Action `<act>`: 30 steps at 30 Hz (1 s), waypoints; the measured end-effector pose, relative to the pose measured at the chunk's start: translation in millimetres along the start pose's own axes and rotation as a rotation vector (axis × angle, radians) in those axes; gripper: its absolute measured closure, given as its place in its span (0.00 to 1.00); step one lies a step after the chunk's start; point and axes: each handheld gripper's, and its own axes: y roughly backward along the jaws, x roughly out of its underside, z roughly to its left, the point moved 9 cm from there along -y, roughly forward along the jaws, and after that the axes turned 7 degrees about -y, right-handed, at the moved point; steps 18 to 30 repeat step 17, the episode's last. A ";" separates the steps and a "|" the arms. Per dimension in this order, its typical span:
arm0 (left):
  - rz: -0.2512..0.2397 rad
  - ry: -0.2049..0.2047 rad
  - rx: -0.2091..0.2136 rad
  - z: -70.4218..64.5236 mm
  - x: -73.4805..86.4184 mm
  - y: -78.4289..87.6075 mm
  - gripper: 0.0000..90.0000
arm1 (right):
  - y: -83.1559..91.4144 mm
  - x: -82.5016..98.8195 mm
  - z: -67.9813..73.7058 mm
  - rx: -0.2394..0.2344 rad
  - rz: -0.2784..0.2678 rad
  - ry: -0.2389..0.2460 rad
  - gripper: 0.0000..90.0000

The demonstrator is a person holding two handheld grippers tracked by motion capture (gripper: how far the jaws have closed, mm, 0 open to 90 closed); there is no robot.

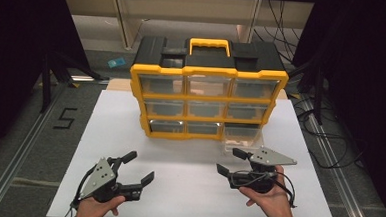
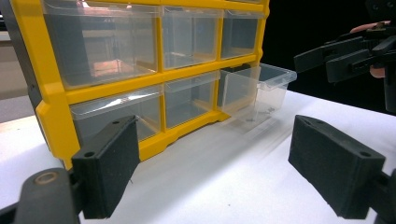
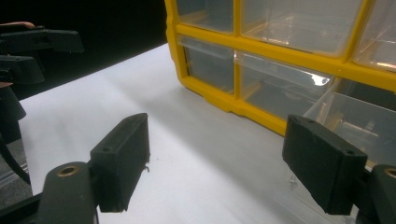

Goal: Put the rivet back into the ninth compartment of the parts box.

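A yellow-and-black organiser (image 1: 137,85) with clear drawers stands at the back of the white table (image 1: 191,198). Its bottom-right drawer (image 1: 242,136) is pulled out toward me; the other drawers sit flush. In the left gripper view this drawer (image 2: 261,86) juts from the yellow frame (image 2: 51,107), with a few tiny bits on its floor. My left gripper (image 1: 140,166) is open over the table's front left, nothing between its jaws (image 2: 222,172). My right gripper (image 1: 228,160) is open just in front of the pulled-out drawer (image 3: 359,121), its jaws (image 3: 222,163) empty.
The organiser has a yellow carry handle (image 1: 209,42) on top. Metal rails (image 1: 24,144) run along both sides of the table on the floor. Cables (image 1: 329,145) lie to the right. A small blue item (image 1: 116,62) rests on the floor behind.
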 end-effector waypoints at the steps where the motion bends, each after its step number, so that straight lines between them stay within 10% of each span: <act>1: 0.007 -0.008 -0.003 0.6 0.4 0.5 0.18 | 0.9 0.8 -0.7 0.008 0.009 0.002 0.27; 30: 0.012 -0.002 -0.004 0.0 0.6 0.2 0.18 | 0.6 3.2 -1.7 0.006 0.012 -0.006 0.24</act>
